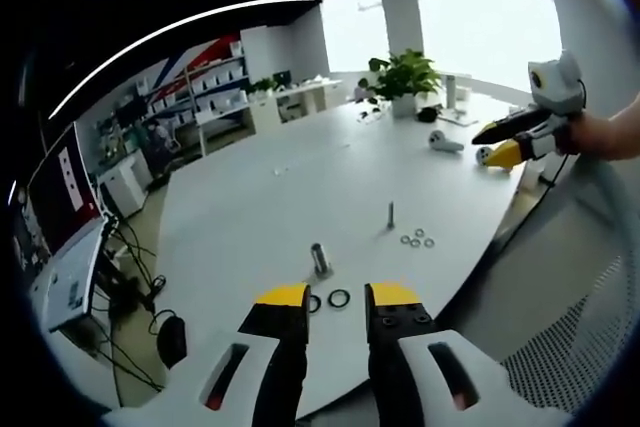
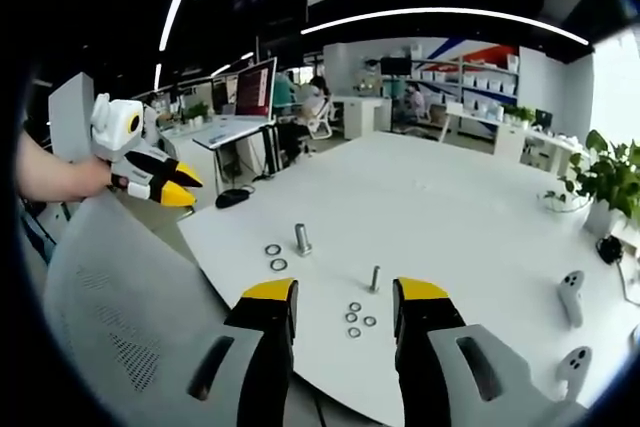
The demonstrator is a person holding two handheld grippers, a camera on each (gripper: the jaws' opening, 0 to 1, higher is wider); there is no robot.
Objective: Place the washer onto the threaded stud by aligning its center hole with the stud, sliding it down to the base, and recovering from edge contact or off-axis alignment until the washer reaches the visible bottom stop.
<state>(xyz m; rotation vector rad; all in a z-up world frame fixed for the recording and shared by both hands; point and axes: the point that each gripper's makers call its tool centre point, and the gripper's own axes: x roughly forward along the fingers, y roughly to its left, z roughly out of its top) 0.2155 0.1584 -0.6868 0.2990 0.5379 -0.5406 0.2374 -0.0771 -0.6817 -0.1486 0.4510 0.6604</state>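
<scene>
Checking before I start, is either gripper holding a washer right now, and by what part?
Nothing is held. The left gripper and right gripper are both open and empty; the washers lie on the table beside the stud.

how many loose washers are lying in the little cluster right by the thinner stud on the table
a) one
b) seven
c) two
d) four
d: the right gripper view shows four small washers grouped on the table just beside the thin stud, none of them on it, and the left gripper view shows the same cluster next to that stud.
</scene>
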